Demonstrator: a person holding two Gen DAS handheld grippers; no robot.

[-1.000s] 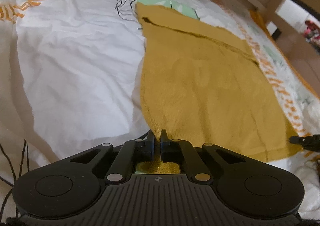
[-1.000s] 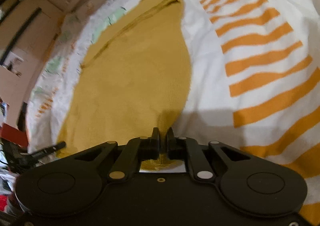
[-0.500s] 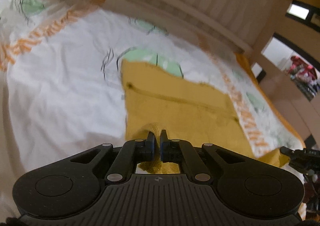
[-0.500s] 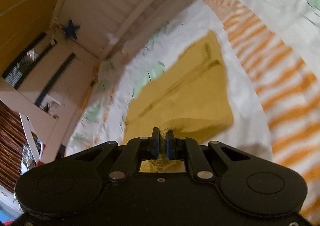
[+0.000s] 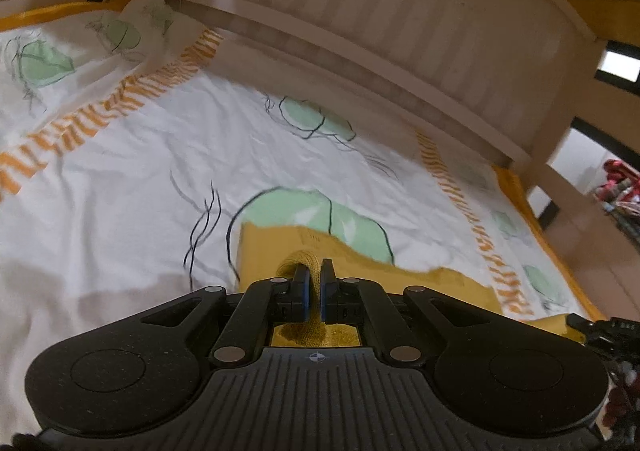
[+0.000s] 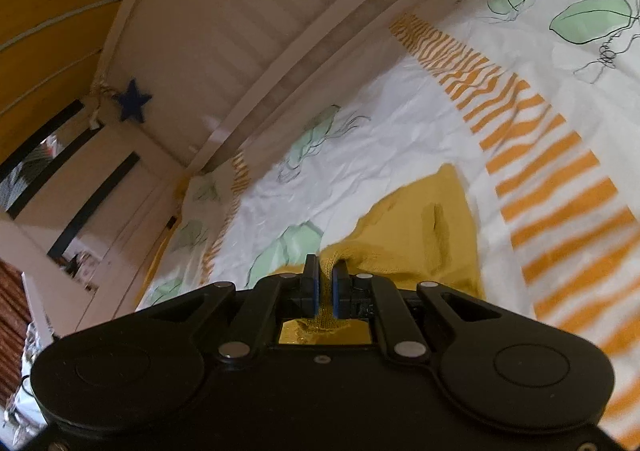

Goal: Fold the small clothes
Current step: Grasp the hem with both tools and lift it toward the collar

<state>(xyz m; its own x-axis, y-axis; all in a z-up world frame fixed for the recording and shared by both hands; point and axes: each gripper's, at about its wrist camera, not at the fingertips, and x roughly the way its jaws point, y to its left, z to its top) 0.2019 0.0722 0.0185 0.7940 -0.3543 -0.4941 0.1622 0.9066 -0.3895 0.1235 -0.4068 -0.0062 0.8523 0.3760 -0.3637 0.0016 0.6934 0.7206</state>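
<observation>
A mustard-yellow knit garment (image 5: 276, 247) lies on the white patterned bedsheet (image 5: 120, 171), mostly hidden under both gripper bodies. My left gripper (image 5: 314, 271) is shut on a bunched corner of it, lifted off the sheet. In the right wrist view the garment (image 6: 424, 223) shows its far corner and a dark seam; my right gripper (image 6: 326, 271) is shut on another edge of it, raised too. The right gripper's tip (image 5: 588, 325) peeks in at the left view's right edge.
A pale slatted bed frame (image 5: 400, 23) runs along the sheet's far side. Orange striped bands (image 6: 540, 155) and green leaf prints (image 5: 348, 227) mark the sheet. A doorway and room clutter (image 5: 616, 191) lie beyond the bed's right end.
Both grippers have lifted and carried the garment's near edge toward the far edge. Far less of the yellow cloth lies flat in view, and the bed frame has come into sight.
</observation>
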